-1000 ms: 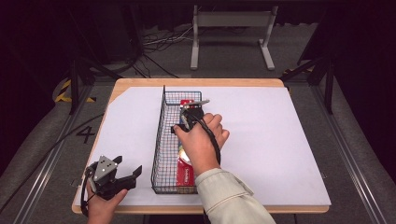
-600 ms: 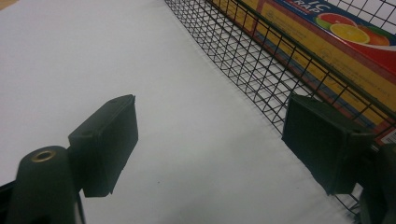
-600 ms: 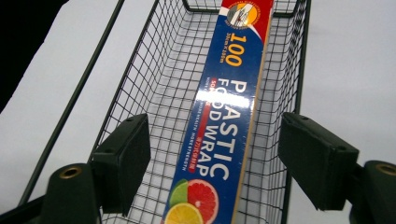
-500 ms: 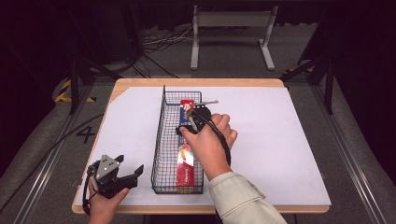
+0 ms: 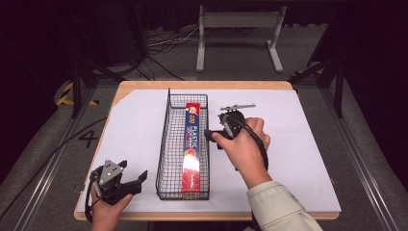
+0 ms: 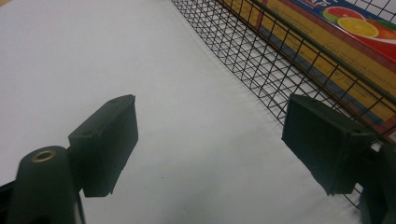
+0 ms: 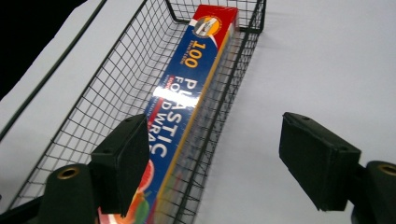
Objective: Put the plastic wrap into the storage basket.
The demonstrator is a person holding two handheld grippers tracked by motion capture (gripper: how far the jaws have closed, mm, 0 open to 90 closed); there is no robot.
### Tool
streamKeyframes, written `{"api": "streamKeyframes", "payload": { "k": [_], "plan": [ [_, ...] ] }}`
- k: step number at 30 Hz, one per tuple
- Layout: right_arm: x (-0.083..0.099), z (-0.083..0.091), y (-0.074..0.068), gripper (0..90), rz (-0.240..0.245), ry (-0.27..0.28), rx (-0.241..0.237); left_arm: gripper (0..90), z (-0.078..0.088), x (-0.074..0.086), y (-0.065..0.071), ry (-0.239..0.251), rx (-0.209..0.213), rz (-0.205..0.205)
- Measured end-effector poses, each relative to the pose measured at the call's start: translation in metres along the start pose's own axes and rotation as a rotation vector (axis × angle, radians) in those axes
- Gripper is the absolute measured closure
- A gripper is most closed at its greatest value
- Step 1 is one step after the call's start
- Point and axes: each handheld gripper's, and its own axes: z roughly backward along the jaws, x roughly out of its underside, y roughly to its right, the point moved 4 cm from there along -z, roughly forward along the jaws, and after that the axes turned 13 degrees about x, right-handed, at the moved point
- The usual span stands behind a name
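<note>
Right gripper (image 5: 217, 134) had pulled out of the wire basket (image 5: 166, 144) since the earlier frame and sat over the bare worktop (image 5: 298, 144) just to the basket's right, its fingers apart, having just been opening with nothing between them; left gripper (image 5: 126, 181) stayed parked near the basket's near-left corner, fingers (image 6: 105, 140) apart and empty. Looked like the drop-off was done and the retreat step was in hand, so next move only called for clearing that hand away. The plastic wrap box (image 5: 192, 144), long, blue and red with fruit printed on it, lay flat lengthwise inside the basket.
</note>
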Motion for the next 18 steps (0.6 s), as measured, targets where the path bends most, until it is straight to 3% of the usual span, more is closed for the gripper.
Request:
{"api": "streamKeyframes", "payload": {
  "k": [4,10,15,18],
  "plan": [
    [0.008,0.001,0.029,25.0,0.055,0.028,-0.043,18.7,-0.001,0.0,0.0,0.001,0.0,0.001],
    [0.013,0.004,0.058,24.6,0.053,0.058,-0.046,18.7,-0.004,0.0,-0.001,-0.004,-0.001,-0.003],
    [0.015,0.008,0.082,22.1,0.1,0.092,-0.036,18.7,-0.004,-0.001,0.0,-0.006,0.001,-0.007],
    [0.017,0.009,0.097,21.6,0.1,0.107,-0.033,18.8,-0.004,0.0,0.0,-0.008,-0.003,-0.008]
  ]
}}
